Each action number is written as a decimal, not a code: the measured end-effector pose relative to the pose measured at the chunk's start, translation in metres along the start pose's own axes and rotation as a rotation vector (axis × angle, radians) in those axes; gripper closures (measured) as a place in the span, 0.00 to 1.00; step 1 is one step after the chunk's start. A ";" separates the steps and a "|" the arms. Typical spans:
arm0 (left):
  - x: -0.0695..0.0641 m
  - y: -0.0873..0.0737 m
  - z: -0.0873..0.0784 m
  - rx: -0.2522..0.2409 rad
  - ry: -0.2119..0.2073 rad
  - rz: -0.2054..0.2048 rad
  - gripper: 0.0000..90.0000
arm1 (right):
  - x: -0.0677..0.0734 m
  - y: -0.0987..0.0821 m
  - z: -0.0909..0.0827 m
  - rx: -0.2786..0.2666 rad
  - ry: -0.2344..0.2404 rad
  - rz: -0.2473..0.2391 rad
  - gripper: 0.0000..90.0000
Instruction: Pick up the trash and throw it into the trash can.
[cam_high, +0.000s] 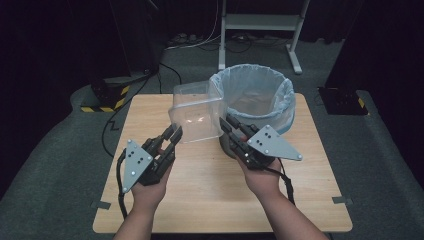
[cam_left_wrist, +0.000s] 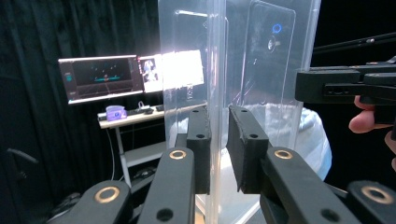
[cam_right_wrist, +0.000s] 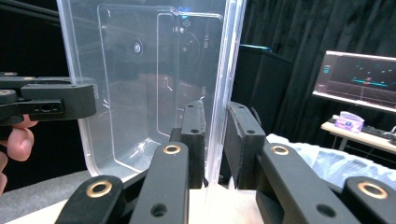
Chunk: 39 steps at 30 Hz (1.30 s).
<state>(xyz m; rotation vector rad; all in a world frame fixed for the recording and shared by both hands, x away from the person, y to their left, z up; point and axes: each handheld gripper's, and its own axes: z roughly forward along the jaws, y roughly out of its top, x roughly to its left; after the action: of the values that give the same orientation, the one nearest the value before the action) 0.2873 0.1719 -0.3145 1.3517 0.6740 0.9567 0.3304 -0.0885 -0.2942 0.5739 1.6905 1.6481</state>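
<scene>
A clear plastic container (cam_high: 196, 115) hangs tilted above the wooden table (cam_high: 200, 200), just left of a bin lined with a pale blue bag (cam_high: 252, 92). My left gripper (cam_high: 175, 134) is shut on the container's left wall, which runs between its jaws in the left gripper view (cam_left_wrist: 218, 140). My right gripper (cam_high: 224, 122) is shut on the opposite wall, next to the bin. In the right gripper view the wall passes between that gripper's jaws (cam_right_wrist: 215, 140), and the container's empty inside (cam_right_wrist: 140, 84) faces the camera. The blue liner (cam_right_wrist: 327, 158) lies behind.
A white metal stand (cam_high: 260, 22) and cables sit on the floor behind the table. A weighted base with black-and-yellow tape (cam_high: 107, 97) is at the back left. Lit monitors (cam_left_wrist: 102, 77) stand on a desk in the dark room.
</scene>
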 end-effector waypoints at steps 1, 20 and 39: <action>0.000 0.002 0.003 -0.002 -0.004 0.002 0.87 | -0.002 0.002 0.000 -0.003 -0.007 -0.001 0.87; -0.003 0.024 0.079 -0.054 -0.082 0.013 0.89 | -0.059 0.024 0.005 -0.024 -0.144 0.003 0.86; -0.011 0.007 0.158 -0.026 -0.157 0.009 0.88 | -0.113 0.000 0.007 0.031 -0.279 0.044 0.84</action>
<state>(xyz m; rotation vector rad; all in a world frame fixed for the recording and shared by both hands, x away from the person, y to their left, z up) 0.4166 0.0837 -0.2879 1.3920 0.5349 0.8540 0.4098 -0.1663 -0.2739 0.8201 1.5106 1.4957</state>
